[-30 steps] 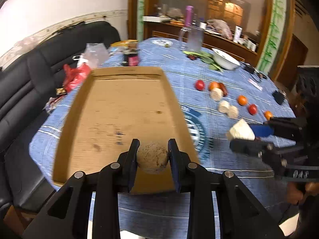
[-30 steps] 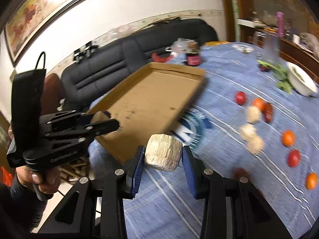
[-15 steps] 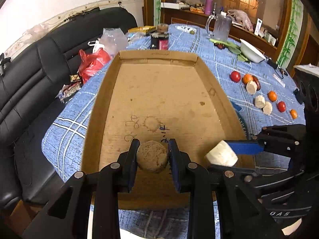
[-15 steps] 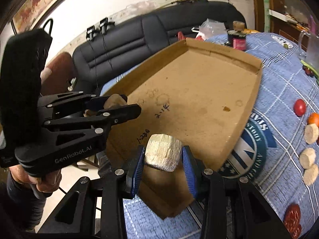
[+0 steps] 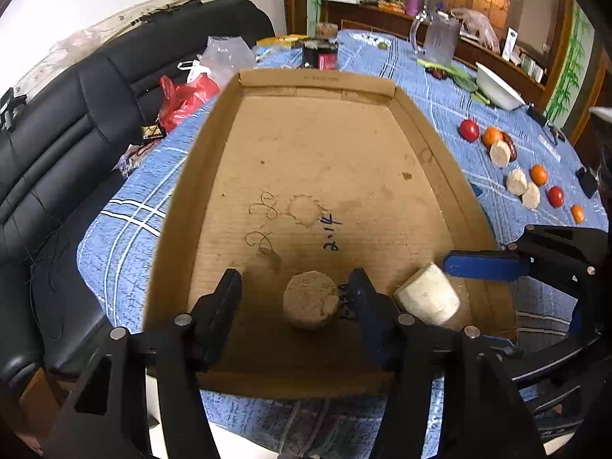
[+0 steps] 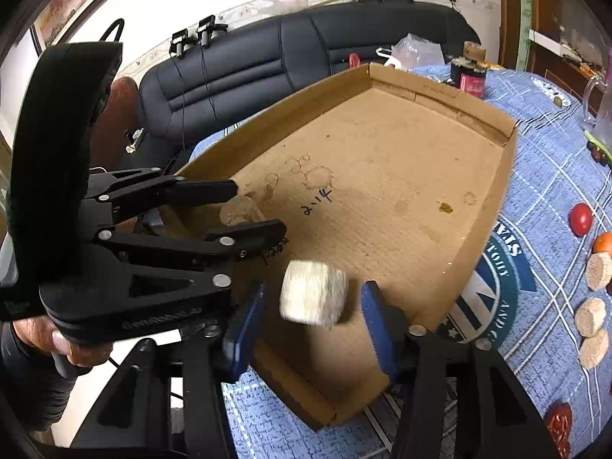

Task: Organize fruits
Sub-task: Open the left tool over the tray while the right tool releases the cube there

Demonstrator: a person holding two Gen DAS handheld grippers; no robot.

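Left gripper (image 5: 294, 292): jaws opening, standing apart over the near end of the cardboard tray (image 5: 306, 84). A round tan piece (image 5: 310, 300) sits between the fingers; its right edge is at or against the right finger, and a clear gap separates it from the left finger. Whether the piece rests on the tray floor cannot be told.

Right gripper (image 6: 311, 302): jaws opening, blue pads clear of a pale cylindrical piece (image 6: 313, 297) on both sides. The piece appears blurred between the pads, above the tray's near corner. In the left wrist view the same piece (image 5: 428, 298) lies just beside the tan one, near the tray's right wall.

Tray floor: otherwise bare, with pen marks and stains. The tray stands on a table covered by a blue checked cloth (image 5: 126, 206).

Right of the tray, on the cloth: red fruits (image 5: 469, 130), orange fruits (image 5: 538, 174) and further tan rounds (image 5: 516, 181), well apart from both grippers. A white bowl (image 5: 497, 88) stands farther back. A black sofa (image 5: 57, 122) flanks the table.
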